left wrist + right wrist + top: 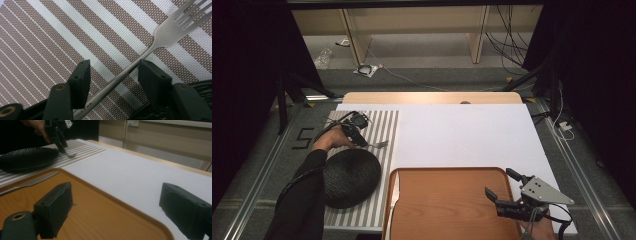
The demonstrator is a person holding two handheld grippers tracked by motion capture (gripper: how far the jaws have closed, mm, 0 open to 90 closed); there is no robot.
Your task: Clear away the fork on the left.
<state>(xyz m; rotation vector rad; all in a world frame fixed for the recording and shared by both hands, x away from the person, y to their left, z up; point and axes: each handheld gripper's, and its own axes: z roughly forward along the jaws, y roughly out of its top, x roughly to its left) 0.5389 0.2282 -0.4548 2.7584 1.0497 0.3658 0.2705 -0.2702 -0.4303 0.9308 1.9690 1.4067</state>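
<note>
I see my left tongs (362, 141) lowered onto the striped placemat (384, 127) at the far left of the tabletop (462, 135), just beyond the black plate (349, 177). In the left gripper view their two black jaws straddle the handle of a silver fork (140, 58), which lies flat on the mat, running diagonally with its tines toward the upper right corner. The handle passes between the jaws with mat showing on either side of it, so the pads are not pressing on it: the left tongs are released, set around the fork but not grasping it. The dark, ridged rim of the plate sits at the lower right of that view, close to the right jaw.

My right tongs (507, 192) hang at the near right over the right edge of the wooden tray (447, 210), well apart from the fork. In the right gripper view their jaws stand wide with nothing between them, the tray's orange-brown floor and rim below and the white tabletop cover beyond. A table knife (27, 183) lies in the tray along its left side. Far off in the same view I see my left hand (37, 126) holding its tongs upright over the placemat beside the plate.
</note>
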